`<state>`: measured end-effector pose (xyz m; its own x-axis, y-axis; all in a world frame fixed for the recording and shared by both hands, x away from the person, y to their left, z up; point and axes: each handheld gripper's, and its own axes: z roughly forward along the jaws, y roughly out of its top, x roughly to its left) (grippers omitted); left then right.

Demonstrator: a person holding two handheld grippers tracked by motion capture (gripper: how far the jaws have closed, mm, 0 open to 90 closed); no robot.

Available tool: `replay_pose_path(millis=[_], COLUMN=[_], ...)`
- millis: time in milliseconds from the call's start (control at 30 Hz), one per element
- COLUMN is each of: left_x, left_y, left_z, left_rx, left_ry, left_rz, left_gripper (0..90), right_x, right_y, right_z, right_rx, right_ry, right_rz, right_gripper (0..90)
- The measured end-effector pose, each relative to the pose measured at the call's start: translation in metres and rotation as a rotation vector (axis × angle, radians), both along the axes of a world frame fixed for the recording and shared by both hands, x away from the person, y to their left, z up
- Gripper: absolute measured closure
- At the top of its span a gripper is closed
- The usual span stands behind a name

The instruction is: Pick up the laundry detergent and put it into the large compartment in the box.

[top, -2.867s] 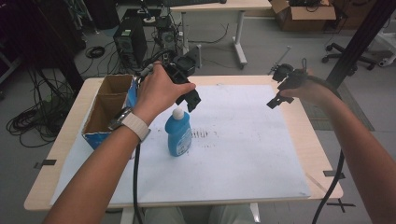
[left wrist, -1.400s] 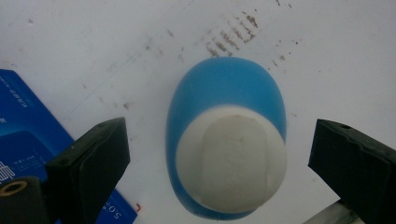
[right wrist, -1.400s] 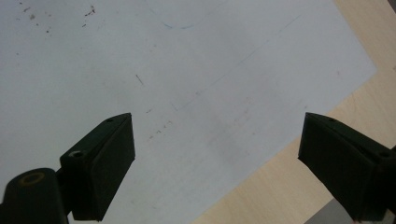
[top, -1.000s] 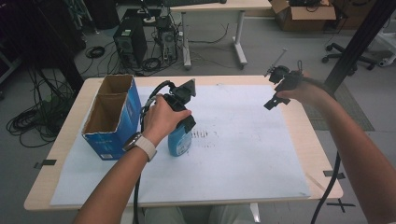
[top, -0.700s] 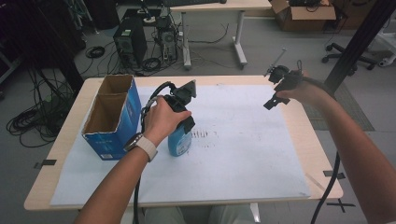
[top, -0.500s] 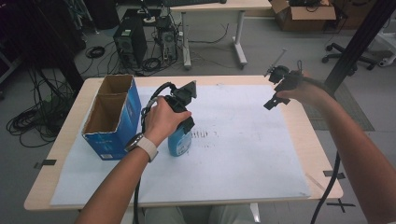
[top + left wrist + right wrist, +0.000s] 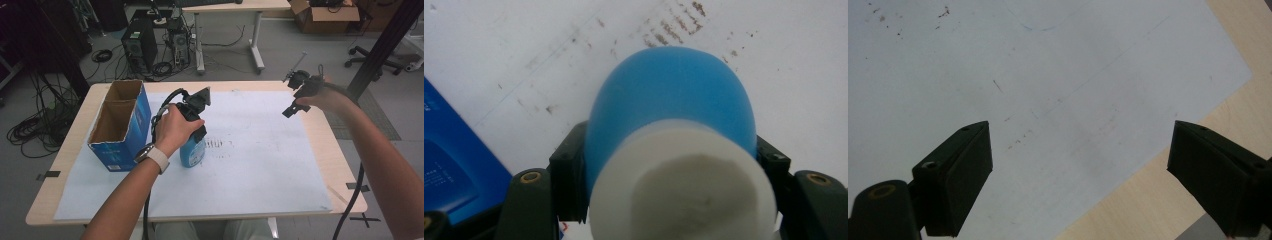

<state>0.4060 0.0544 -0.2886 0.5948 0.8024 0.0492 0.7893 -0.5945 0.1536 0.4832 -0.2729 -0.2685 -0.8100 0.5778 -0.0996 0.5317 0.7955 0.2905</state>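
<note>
High view showed the left gripper (image 7: 197, 131) set down over the top of the blue bottle (image 7: 192, 151), which stood upright on the white sheet (image 7: 260, 165) toward the left side of the bench, just beside the open blue box (image 7: 120, 125) at the left edge. Its jaws had just been closing with the bottle between them. In the left gripper view they stood pressed against both sides of the bottle's shoulder under the white cap (image 7: 681, 192), so the grip looked made where a second earlier it was loose. That suggested the bottle was ready to lift, probably toward the box. The right gripper (image 7: 300, 95) hung above the far right corner of the bench, well apart from the bottle, its jaws wide apart and holding nothing.
</note>
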Motion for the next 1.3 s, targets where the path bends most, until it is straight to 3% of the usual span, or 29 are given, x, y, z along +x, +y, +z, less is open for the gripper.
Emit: replay_pose_path(millis=[367,567,767,1100,1200,1300], left_x=[0.001,0.000,-0.003,-0.008,-0.008,-0.008], left_y=[0.002,0.006,0.009,0.017,0.021,0.027], left_z=[0.001,0.012,0.038,0.087,0.097,0.116], left_rx=[-0.021,-0.042,-0.064,-0.065,-0.067,-0.063], left_ry=[0.002,0.001,-0.010,-0.017,-0.007,0.011], left_rz=[0.012,0.035,0.059,0.088,0.101,0.121], left_gripper=[36.8,36.9,36.9,37.0,37.1,37.1], right_x=[0.000,0.000,-0.002,-0.005,-0.005,-0.006], right_y=[-0.001,-0.001,-0.001,-0.002,-0.001,0.000], right_z=[0.000,0.001,0.003,0.005,0.005,0.006], right_rx=[-0.002,0.002,0.004,0.005,0.005,0.005], right_ry=[0.001,-0.001,-0.005,-0.007,-0.009,-0.010], right_rz=[-0.001,-0.001,0.001,0.005,0.006,0.007], right_gripper=[10.7,10.7,10.7,10.8,10.8,10.8])
